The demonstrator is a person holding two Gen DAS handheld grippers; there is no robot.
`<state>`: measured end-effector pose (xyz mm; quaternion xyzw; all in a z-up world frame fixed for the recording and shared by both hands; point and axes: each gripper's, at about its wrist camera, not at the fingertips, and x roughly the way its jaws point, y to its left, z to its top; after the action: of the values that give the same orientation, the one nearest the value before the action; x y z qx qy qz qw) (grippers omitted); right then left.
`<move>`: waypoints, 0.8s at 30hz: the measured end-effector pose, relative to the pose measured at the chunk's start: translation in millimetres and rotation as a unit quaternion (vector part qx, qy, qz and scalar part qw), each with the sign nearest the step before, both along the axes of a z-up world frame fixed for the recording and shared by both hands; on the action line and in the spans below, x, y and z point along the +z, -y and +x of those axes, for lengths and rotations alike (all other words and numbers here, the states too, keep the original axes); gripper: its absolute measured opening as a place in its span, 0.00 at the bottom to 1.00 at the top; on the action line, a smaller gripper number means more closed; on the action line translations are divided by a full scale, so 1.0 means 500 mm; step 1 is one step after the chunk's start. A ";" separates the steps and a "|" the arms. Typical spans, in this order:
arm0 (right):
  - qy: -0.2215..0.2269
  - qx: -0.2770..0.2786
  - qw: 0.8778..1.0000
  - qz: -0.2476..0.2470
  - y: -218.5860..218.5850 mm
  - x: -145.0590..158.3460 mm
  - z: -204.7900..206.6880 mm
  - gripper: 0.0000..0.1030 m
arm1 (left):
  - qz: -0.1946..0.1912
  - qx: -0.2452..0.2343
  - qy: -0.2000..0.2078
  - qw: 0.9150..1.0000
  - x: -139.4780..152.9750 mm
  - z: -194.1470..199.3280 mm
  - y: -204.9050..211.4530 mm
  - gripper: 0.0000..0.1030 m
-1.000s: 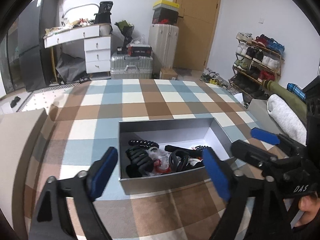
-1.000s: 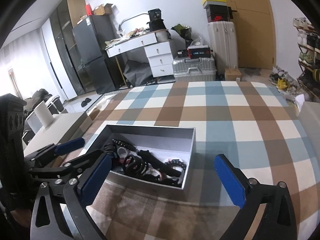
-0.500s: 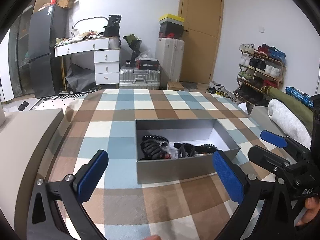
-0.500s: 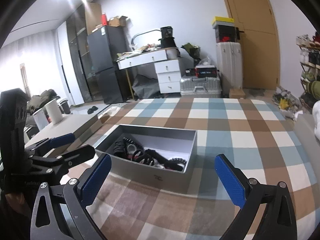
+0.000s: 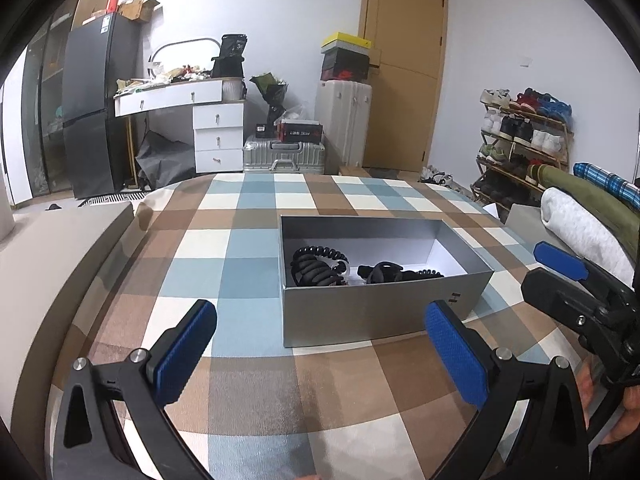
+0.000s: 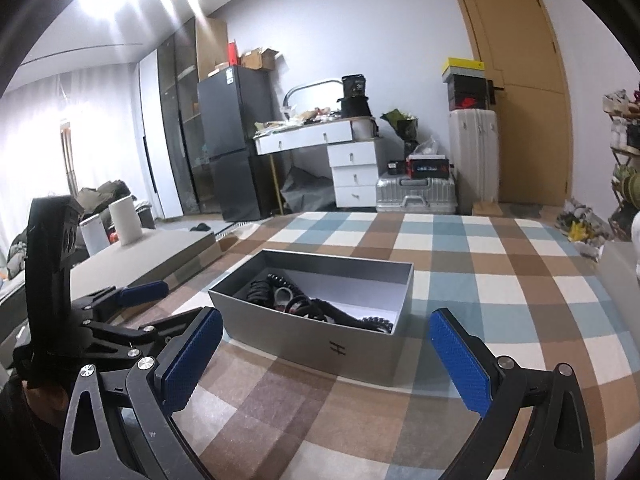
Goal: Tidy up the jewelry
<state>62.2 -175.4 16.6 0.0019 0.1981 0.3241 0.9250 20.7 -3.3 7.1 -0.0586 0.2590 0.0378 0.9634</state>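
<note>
A grey open box (image 5: 384, 312) sits on the checked cloth (image 5: 224, 256); it also shows in the right wrist view (image 6: 320, 344). Inside lie black coiled bands and bracelets (image 5: 320, 266), also seen in the right wrist view (image 6: 288, 300). My left gripper (image 5: 320, 356) is open and empty, held back from the box's near wall. My right gripper (image 6: 324, 356) is open and empty, also short of the box. Each gripper shows at the edge of the other's view, the right one (image 5: 560, 276) and the left one (image 6: 132, 308).
The checked cloth covers a bed-like surface with a grey ledge (image 5: 52, 248) at its left. Beyond stand a white desk (image 5: 188, 120), suitcases (image 5: 284, 156), a dark fridge (image 5: 96, 112), a door (image 5: 400, 92) and a shoe rack (image 5: 520, 140). Rolled blankets (image 5: 580, 220) lie at right.
Both grippers have drawn back and tilted up from over the box. The box now sits farther ahead and its contents show less. Both stay open and empty.
</note>
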 end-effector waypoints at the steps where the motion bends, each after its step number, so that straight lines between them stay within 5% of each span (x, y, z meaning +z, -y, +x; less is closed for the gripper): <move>1: 0.001 -0.001 1.000 0.001 0.002 -0.001 -0.001 1.00 | 0.001 -0.001 0.004 1.000 0.003 -0.003 0.001 0.98; 24: 0.024 -0.011 1.000 -0.002 0.004 -0.005 -0.014 1.00 | 0.001 -0.016 0.017 1.000 0.002 -0.013 0.006 0.99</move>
<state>55.0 -177.5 14.3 -0.0056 0.1761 0.3132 0.9332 14.1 -6.2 8.3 -0.0539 0.2435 0.0219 0.9681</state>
